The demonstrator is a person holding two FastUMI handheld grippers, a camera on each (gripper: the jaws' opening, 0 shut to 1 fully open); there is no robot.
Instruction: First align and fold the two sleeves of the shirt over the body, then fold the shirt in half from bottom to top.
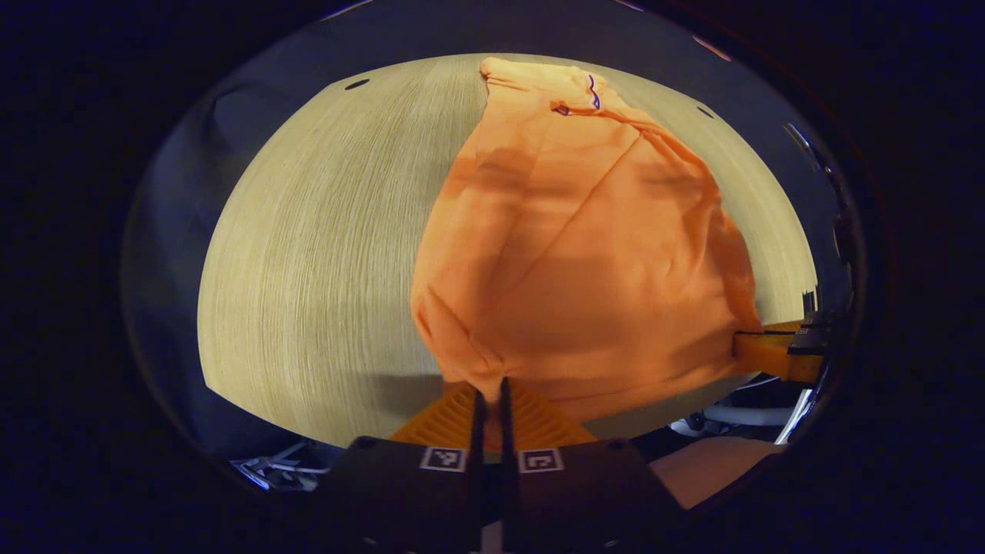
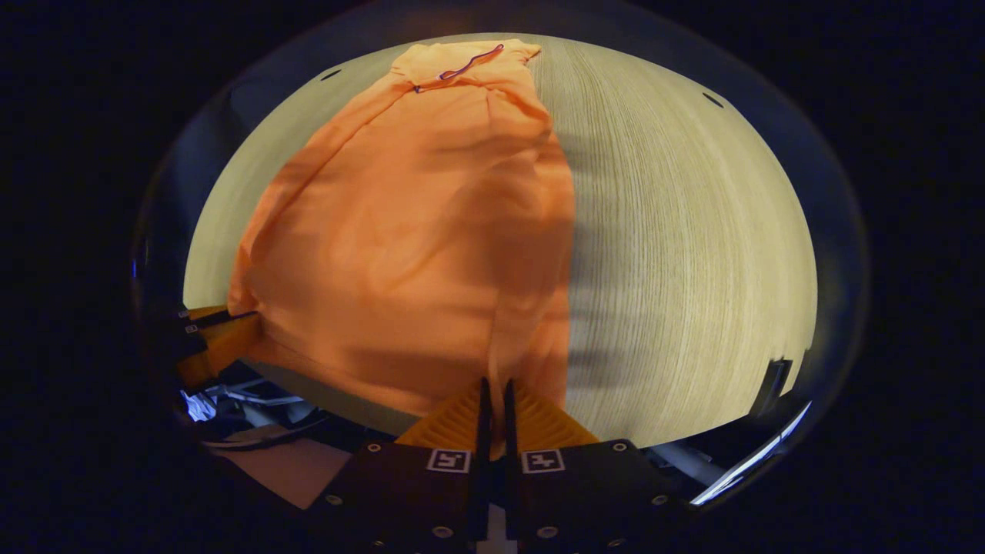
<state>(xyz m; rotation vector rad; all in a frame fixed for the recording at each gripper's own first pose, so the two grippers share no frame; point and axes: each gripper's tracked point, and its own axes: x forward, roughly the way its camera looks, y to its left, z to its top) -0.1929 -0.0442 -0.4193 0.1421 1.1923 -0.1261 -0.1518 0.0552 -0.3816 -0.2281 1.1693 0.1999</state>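
Note:
An orange shirt (image 1: 569,246) lies lengthwise on the pale wooden table (image 1: 308,254), collar at the far end, sleeves folded in over the body. My left gripper (image 1: 491,385) is shut on the shirt's near left hem corner, which rises off the table. In the right gripper view the same shirt (image 2: 408,231) stretches away, and my right gripper (image 2: 496,383) is shut on the near right hem corner. Each gripper also appears at the side of the other's view: the right gripper (image 1: 777,350) and the left gripper (image 2: 219,335), both pinching the hem.
The table (image 2: 692,254) extends wide on the outer side of each gripper. Its near edge runs just below the hem. Past that edge are cables and chair parts (image 1: 739,415) on the floor.

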